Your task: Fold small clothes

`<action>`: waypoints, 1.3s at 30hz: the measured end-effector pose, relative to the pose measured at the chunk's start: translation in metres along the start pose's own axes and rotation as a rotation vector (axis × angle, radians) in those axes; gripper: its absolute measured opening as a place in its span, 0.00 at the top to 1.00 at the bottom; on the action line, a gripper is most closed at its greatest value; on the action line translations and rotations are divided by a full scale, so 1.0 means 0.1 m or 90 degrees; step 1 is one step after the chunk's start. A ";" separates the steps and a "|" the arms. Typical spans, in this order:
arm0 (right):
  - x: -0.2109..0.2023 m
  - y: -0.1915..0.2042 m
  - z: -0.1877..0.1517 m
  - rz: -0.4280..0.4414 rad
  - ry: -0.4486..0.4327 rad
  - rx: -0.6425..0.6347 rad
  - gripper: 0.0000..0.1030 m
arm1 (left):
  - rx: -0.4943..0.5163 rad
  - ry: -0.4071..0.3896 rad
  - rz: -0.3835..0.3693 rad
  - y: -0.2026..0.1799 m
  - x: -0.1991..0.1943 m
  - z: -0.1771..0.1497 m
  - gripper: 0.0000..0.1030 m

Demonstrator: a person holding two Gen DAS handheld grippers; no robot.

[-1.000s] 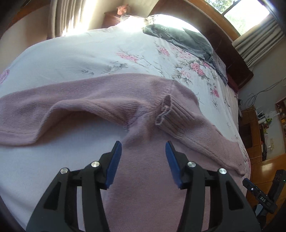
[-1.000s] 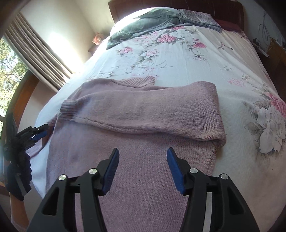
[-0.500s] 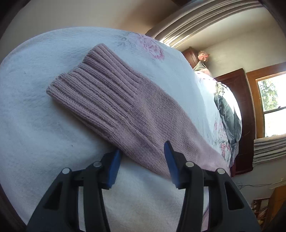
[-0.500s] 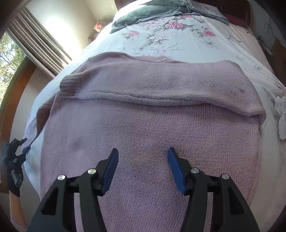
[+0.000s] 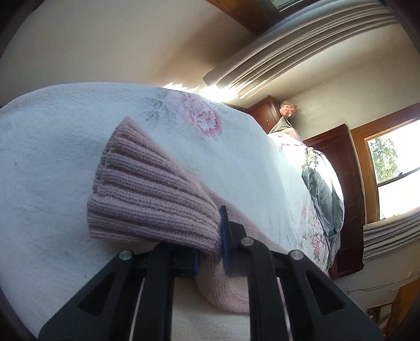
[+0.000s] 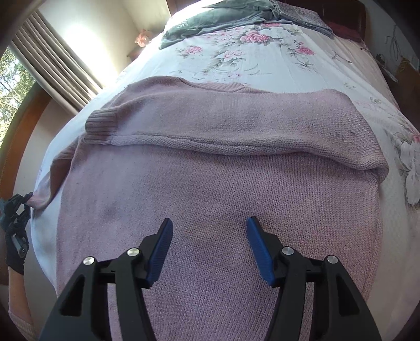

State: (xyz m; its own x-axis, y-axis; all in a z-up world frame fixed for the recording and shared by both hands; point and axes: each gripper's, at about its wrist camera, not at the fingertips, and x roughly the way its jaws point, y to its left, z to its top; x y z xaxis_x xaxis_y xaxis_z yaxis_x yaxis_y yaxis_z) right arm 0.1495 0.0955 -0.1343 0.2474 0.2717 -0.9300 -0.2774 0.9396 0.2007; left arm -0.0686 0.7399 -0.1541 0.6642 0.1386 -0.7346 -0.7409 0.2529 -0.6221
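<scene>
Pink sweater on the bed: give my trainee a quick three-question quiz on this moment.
1. True or false: the left hand-held gripper is shut on the ribbed sleeve cuff.
2. The right hand-held gripper over the pink sweater is: A open, B shut.
3. What lies near the head of the floral bedspread?

Key: 1 true. 2 A. 3 grey clothes.
</scene>
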 end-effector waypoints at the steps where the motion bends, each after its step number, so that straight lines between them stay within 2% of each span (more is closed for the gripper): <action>1: 0.00 0.00 0.00 0.001 0.000 0.002 0.42 | 0.023 -0.006 -0.001 -0.15 -0.02 -0.01 0.90; 5: -0.03 -0.01 0.00 0.006 -0.001 0.007 0.42 | 0.137 -0.015 -0.022 -0.89 -0.06 -0.14 0.91; 10: -0.11 -0.09 -0.03 0.009 -0.011 0.018 0.42 | 0.254 0.007 -0.052 -1.79 0.07 -0.48 0.91; 14: -0.21 -0.19 -0.05 -0.005 -0.023 0.024 0.42 | 0.312 0.044 -0.079 -2.28 0.26 -0.90 0.91; 19: -0.32 -0.34 -0.08 -0.026 -0.037 0.034 0.42 | 0.389 0.096 -0.123 -2.79 0.40 -1.57 0.91; 26: -0.33 -0.47 -0.10 -0.019 -0.042 0.046 0.42 | 0.467 0.150 -0.145 -3.26 0.68 -2.38 0.91; 34: -0.28 -0.56 -0.11 -0.010 -0.042 0.051 0.42 | 0.499 0.195 -0.154 -3.38 0.84 -2.90 0.91; 37: -0.26 -0.56 -0.10 -0.011 -0.042 0.050 0.42 | 0.518 0.227 -0.168 -3.42 0.87 -3.11 0.91; 38: -0.26 -0.56 -0.10 -0.012 -0.041 0.050 0.42 | 0.529 0.249 -0.174 -3.43 0.90 -3.19 0.88; 39: -0.25 -0.56 -0.09 -0.012 -0.041 0.050 0.42 | 0.540 0.280 -0.179 -3.45 0.95 -3.29 0.76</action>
State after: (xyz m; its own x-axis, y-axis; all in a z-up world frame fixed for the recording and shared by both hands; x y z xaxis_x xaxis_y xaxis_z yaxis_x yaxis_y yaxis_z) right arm 0.1502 0.0339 -0.1248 0.3123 0.2643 -0.9125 -0.1985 0.9575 0.2094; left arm 0.2179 0.3512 -0.0984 0.5820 -0.3552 -0.7315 -0.1313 0.8467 -0.5155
